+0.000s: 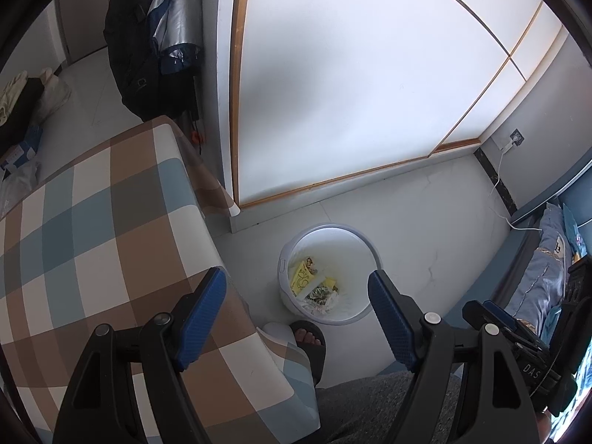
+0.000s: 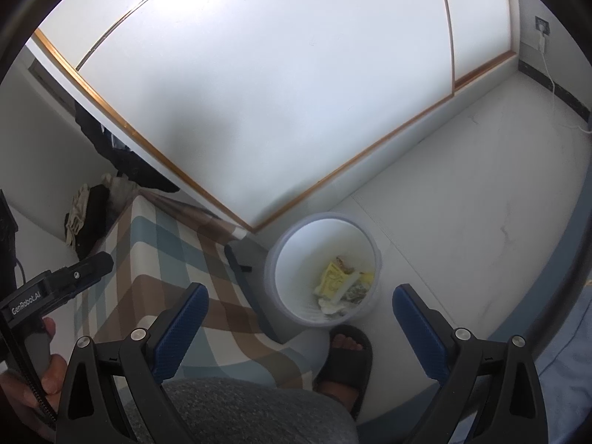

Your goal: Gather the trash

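Trash [image 1: 312, 285] lies at the bottom of a white bin [image 1: 364, 238] on the floor, just beside the checked tabletop [image 1: 92, 222] and a sandalled foot [image 1: 309, 340]: a yellow wrapper, crumpled clear film and some scraps. Both grippers hang above it, the left gripper [image 1: 296, 318] and the right gripper [image 2: 299, 329] alike released, jaws wide and holding nothing. The pieces look light, soft and crinkly, likely to slip; pinching a raised fold of wrapper seems best, or else taking the stiff bin by its rim.
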`<state>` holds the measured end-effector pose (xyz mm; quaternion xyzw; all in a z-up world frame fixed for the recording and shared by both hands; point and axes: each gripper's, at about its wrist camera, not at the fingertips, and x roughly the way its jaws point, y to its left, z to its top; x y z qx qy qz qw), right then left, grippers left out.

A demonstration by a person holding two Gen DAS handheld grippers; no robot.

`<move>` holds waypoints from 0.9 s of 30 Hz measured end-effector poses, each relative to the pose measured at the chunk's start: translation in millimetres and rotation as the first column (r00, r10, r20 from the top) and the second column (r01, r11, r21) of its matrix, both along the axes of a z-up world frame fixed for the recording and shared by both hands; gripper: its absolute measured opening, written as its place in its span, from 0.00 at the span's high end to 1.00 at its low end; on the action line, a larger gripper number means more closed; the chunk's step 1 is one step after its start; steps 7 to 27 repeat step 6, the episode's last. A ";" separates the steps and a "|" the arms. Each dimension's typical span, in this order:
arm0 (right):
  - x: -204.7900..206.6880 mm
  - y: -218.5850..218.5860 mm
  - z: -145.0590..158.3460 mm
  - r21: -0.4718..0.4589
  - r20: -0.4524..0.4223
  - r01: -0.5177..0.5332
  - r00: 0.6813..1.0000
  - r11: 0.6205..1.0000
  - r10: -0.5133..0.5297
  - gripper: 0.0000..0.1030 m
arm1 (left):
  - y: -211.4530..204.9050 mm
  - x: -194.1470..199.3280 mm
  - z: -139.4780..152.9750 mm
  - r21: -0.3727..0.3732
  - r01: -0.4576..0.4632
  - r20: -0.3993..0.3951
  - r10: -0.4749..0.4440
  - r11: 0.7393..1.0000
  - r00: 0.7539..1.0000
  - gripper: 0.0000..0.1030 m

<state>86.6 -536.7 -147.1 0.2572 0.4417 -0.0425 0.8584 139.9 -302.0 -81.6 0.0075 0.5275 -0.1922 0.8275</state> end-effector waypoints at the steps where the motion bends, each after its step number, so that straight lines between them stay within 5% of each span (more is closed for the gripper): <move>1: -1.3 0.6 1.7 0.001 0.008 0.000 1.000 1.000 0.000 0.02 | 1.2 -0.4 0.5 -0.005 -0.004 0.002 0.004 1.000 1.000 0.26; 5: -8.0 5.0 10.4 -0.004 0.030 -0.003 1.000 1.000 0.003 0.02 | 7.8 -3.4 5.5 -0.054 -0.014 0.006 0.015 0.998 1.000 0.26; 27: -9.0 6.6 12.8 -0.006 0.034 -0.004 0.999 1.000 0.004 0.02 | 9.6 -4.1 7.4 -0.052 -0.020 0.014 0.021 0.998 1.000 0.26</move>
